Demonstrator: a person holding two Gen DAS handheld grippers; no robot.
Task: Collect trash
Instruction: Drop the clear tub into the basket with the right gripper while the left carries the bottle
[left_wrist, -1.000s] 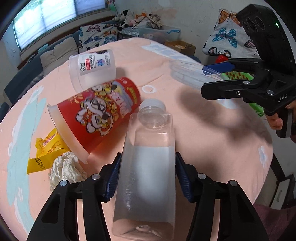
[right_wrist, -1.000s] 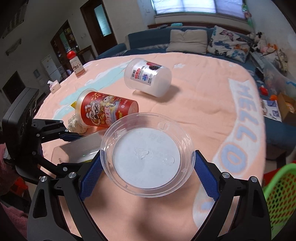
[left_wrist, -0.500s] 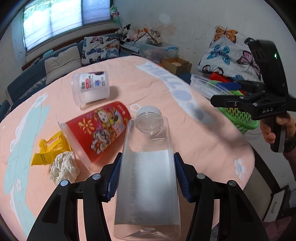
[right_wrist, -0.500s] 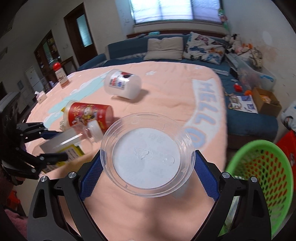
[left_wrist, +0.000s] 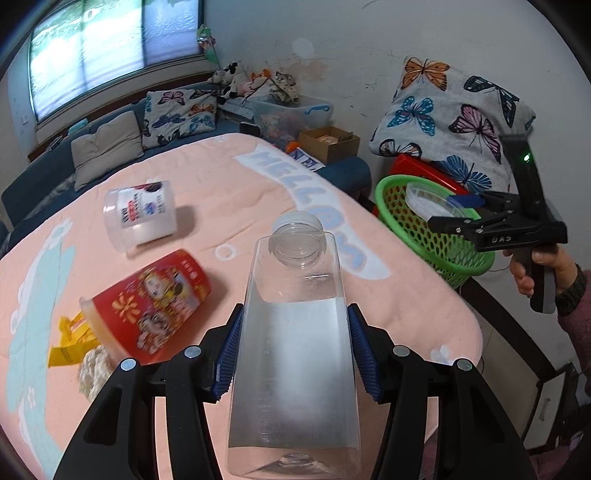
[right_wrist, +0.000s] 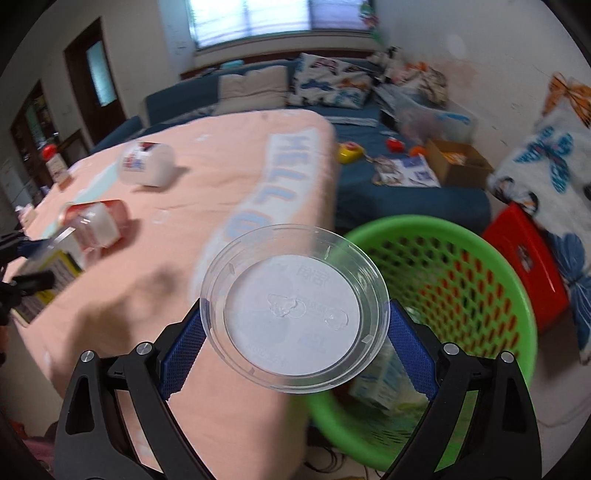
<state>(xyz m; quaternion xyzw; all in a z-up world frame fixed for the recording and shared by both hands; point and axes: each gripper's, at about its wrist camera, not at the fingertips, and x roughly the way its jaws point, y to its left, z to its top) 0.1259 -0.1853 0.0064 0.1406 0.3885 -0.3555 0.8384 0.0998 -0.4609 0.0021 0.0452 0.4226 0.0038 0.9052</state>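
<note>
**Both grippers loaded; clear cup at the basket**

Left gripper (left_wrist: 295, 350): blue pads clamped on the flat sides of a clear square-sided plastic bottle (left_wrist: 295, 350), neck pointing away, white cap (left_wrist: 296, 221) on. The bottle is held above the pink "HELLO" tablecloth (left_wrist: 229, 195).

Right gripper (right_wrist: 295, 328): blue pads pressed against the rim of a clear round plastic cup (right_wrist: 293, 306), seen mouth-on. From the left wrist view the cup (left_wrist: 432, 197) sits over the green perforated plastic basket (left_wrist: 421, 236), which stands just off the table edge. A white carton (right_wrist: 380, 373) lies inside the basket (right_wrist: 517, 295).

On the cloth: a red printed paper tub (left_wrist: 151, 306) on its side, a translucent white labelled tub (left_wrist: 142, 214) on its side, a yellow wrapper (left_wrist: 70, 343) and a crumpled white tissue (left_wrist: 94, 369) beside the red tub.
</note>
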